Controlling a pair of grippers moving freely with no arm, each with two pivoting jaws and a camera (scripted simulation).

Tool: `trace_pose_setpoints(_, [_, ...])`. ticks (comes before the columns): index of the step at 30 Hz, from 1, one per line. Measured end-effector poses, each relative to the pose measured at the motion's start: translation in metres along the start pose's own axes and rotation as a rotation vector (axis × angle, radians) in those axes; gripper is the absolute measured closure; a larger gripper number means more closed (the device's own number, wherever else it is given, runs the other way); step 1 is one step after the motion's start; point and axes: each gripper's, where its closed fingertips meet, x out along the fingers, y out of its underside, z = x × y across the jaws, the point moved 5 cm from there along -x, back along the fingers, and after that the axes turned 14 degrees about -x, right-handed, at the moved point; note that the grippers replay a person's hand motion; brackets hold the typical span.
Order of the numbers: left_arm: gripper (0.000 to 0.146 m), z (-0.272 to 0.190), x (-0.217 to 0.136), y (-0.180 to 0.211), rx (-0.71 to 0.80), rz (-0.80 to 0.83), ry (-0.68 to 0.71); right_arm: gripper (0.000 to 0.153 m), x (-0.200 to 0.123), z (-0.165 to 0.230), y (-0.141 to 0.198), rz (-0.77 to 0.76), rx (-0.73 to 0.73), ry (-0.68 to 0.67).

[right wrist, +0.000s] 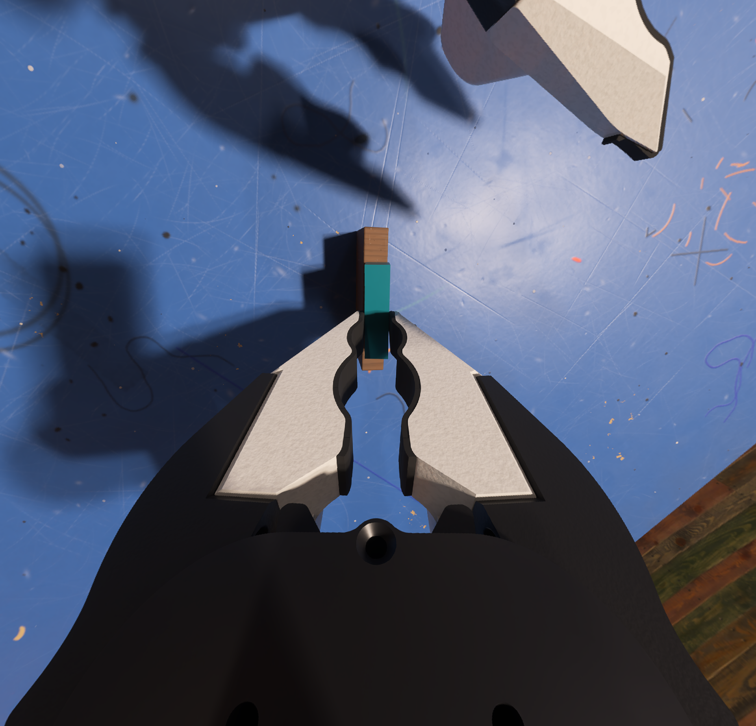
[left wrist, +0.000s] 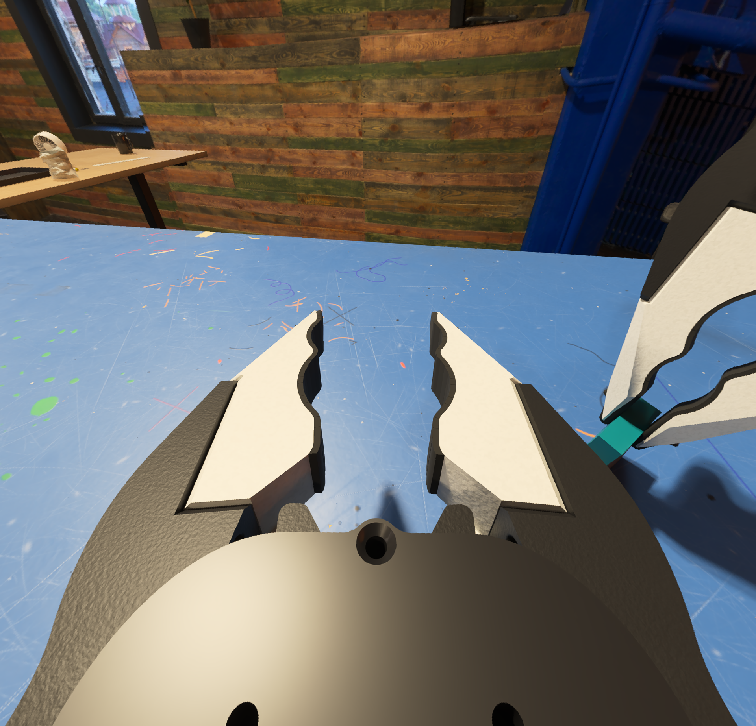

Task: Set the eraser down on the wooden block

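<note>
Nearest the lens in the left wrist view is the dark rounded body of the left tongs (left wrist: 376,318), whose two white fingers (left wrist: 262,420) stand spread wide apart with only bare blue counter (left wrist: 122,440) between them: released, holding nothing. The counter is scratched and flecked with orange, green and purple marks.

At about 3 o'clock in that view the right tongs (left wrist: 626,424) come in from the edge, tips pointed down and toward the left, pinching a teal eraser (left wrist: 617,436) at their very ends. A dark shadow lies on the counter just below them.

In the right wrist view the right tongs (right wrist: 375,330) are clenched on the eraser (right wrist: 376,287), which runs from between the fingertips toward 12 o'clock. It lies lengthwise over the wooden block (right wrist: 373,244), a narrow brown piece resting on the counter (right wrist: 532,297); the block's ends show beyond the eraser at both 12 and 6 o'clock. Whether the eraser actually touches the block's top cannot be told from this angle.

At 1 o'clock in this view one white finger of the left tongs (right wrist: 581,52) hangs above the counter, well apart from the block. Broad shadows of both tongs spread across the counter from 9 to 12 o'clock.

Beyond the counter's far edge in the left view stand a wall of mixed wooden planks (left wrist: 368,154), a blue metal frame (left wrist: 593,134) at 2 o'clock, and a side table (left wrist: 102,166) under a window (left wrist: 102,40) at 10 o'clock.
</note>
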Motion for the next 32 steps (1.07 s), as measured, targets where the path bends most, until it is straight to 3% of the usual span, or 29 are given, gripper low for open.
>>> trace_pose_setpoints(16, [0.094, 0.002, 0.001, 0.002, -0.020, 0.013, 0.007, 0.141, 0.003, -0.004, 0.000, 0.007, 0.036, -0.061])
trace_pose_setpoints(21, [0.094, 0.001, 0.002, 0.002, -0.022, 0.018, 0.012, 0.134, -0.002, -0.004, 0.001, -0.034, 0.055, -0.059])
trace_pose_setpoints(32, [0.098, -0.004, 0.005, 0.007, -0.015, 0.062, 0.070, 0.134, -0.030, 0.000, 0.020, -0.395, 0.309, 0.256])
